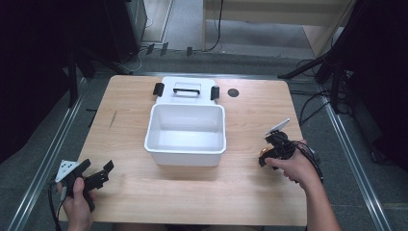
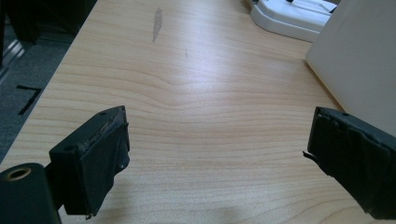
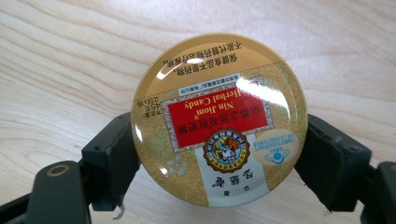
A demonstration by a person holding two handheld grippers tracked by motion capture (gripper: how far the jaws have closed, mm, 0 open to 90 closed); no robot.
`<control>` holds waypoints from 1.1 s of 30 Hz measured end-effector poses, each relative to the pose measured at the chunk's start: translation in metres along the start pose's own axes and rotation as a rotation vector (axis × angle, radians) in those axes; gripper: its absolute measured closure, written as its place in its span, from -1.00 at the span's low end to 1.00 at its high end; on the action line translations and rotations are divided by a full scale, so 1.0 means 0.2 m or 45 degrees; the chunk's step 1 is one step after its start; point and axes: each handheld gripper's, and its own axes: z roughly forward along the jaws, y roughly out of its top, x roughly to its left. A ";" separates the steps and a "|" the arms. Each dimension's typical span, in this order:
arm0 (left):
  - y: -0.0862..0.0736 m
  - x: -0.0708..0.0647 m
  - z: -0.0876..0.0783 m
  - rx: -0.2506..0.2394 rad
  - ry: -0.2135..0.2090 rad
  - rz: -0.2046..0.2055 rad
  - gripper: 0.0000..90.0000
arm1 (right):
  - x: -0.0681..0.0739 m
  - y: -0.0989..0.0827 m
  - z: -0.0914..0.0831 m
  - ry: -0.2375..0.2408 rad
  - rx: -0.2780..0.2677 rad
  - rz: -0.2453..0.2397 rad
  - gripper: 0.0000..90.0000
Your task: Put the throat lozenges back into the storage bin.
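A: From the high view, what is going on?

B: The left gripper is resting near the front-left corner of the desk, jaws spread wide and holding nothing. The right gripper is sitting to the right of the open white bin, whose lid is lying just behind it.

A: And the left gripper view?

B: It is showing the two jaws wide apart over bare wood, with the bin wall rising at the right.

A: The right gripper view?

B: The jaws are closing on a round candy tin, pressing its rim from both sides. The tin is lying flat near the desk's right edge.

A: How should the grasp go, in your judgement?

B: The tin is looking smooth and shallow, so I would be squeezing squarely across its widest line and lifting level, lest it slip.

A: Which way is it pointing?

B: Being round, it has no long axis; its printed face is turning up, the label reading upside down toward the camera.
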 end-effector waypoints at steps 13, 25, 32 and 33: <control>0.00 0.00 0.00 0.001 0.000 0.000 -0.86 | 0.05 0.05 -0.11 0.037 -0.096 -0.029 -0.54; 0.00 0.00 0.00 0.001 0.000 -0.002 -0.86 | 0.10 0.10 -0.21 0.029 -0.260 -0.091 -0.54; 0.00 0.00 0.00 0.001 0.000 -0.004 -0.86 | 0.13 0.12 -0.26 0.043 -0.355 -0.122 -0.54; 0.00 0.00 0.00 0.002 0.000 -0.004 -0.86 | 0.13 0.12 -0.26 0.044 -0.351 -0.135 -0.54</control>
